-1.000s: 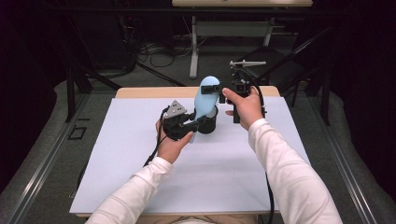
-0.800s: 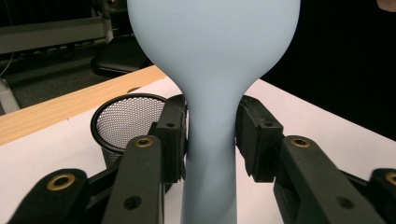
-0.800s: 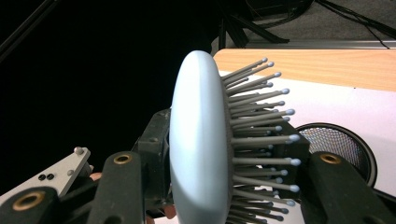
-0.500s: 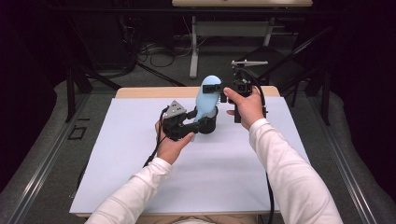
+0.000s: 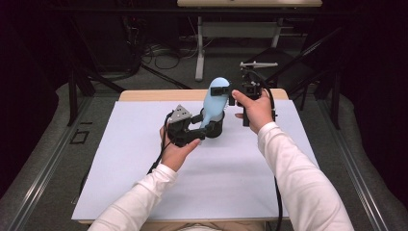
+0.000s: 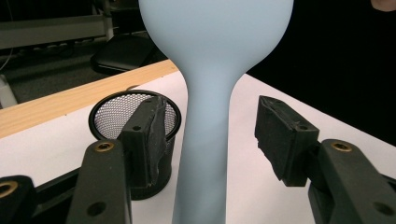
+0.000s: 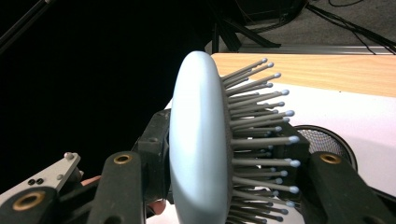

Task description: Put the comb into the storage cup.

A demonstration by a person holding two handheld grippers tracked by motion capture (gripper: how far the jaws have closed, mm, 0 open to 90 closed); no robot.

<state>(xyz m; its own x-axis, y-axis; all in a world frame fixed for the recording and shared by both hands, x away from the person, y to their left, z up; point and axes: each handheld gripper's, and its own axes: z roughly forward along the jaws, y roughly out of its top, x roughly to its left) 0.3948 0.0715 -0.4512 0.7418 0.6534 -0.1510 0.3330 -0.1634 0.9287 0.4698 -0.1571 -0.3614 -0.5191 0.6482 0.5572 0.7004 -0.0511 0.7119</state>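
Right tool (image 5: 226, 90) clamps the hairbrush (image 5: 214, 98) head upright; left tool (image 5: 204, 129), just opening, straddles its handle untouched.

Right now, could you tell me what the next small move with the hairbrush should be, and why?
Probably lower the hairbrush into the mesh cup: the right gripper clamps its head, while the left gripper, jaws just opened, flanks the handle without pressing.

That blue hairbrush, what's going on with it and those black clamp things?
A person at a table works a hand-held gripper in each hand. The right gripper is clamped on the head of the hairbrush, holding it upright by a black mesh cup. The left gripper has just been opening: its jaws stand apart on either side of the handle without pressing it. It looks like the brush has passed to the right gripper alone.
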